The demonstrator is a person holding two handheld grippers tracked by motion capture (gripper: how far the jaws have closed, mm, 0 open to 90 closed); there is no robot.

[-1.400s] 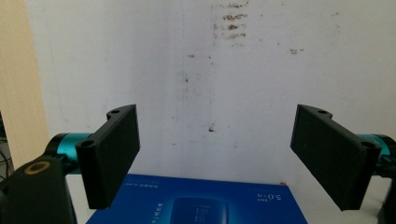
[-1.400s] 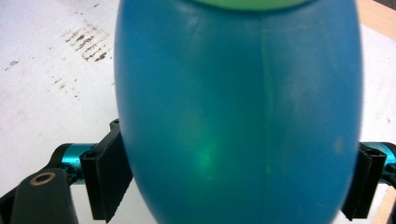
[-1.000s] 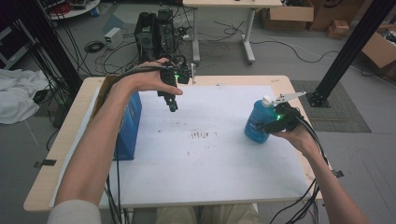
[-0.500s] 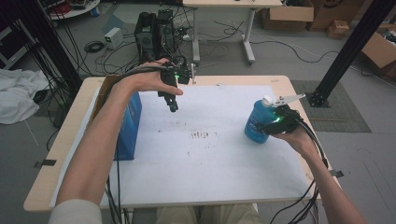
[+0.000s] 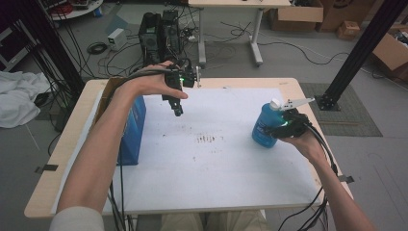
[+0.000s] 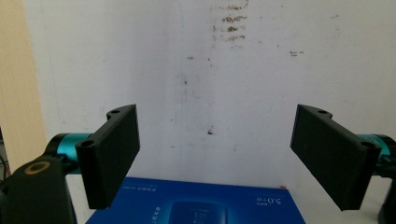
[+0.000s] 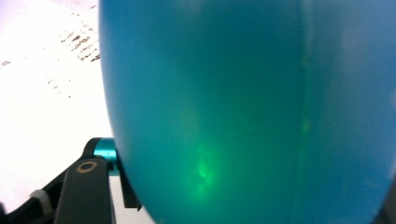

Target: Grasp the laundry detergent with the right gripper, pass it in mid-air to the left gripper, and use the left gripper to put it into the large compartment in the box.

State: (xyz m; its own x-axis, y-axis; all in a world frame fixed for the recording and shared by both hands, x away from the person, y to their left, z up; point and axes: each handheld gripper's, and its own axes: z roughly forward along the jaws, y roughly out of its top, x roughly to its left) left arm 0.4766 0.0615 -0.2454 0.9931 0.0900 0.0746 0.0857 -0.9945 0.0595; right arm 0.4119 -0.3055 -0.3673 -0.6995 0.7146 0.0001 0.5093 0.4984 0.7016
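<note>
Bottle of blue liquid with a white cap is standing upright near the right edge of the white mat, and it is the thing you are working on. Your right gripper is sitting against the bottle's right side, level with its belly. Its jaws have just been closing around that rounded body; in the right gripper view the blue wall is bulging between them, and the one jaw showing there is lying right at the plastic. Whether both pads are pressing yet, you cannot tell from these pictures.

Your left gripper is hovering well to the left of the bottle, above the far part of the mat, with its jaws standing wide apart and holding nothing. A blue box is standing farther left still, at the mat's left edge. Brown specks are marking the mat between box and bottle.

Risks, as a judgement: the bottle's body is round and smooth, so it may be slipping or twisting if you lift on a light squeeze. A grip this low on a tall bottle may let the top tip over. Squeezing too hard may dent the soft plastic. The table edge is lying close to the bottle's right, so a dropped bottle may roll off.
</note>
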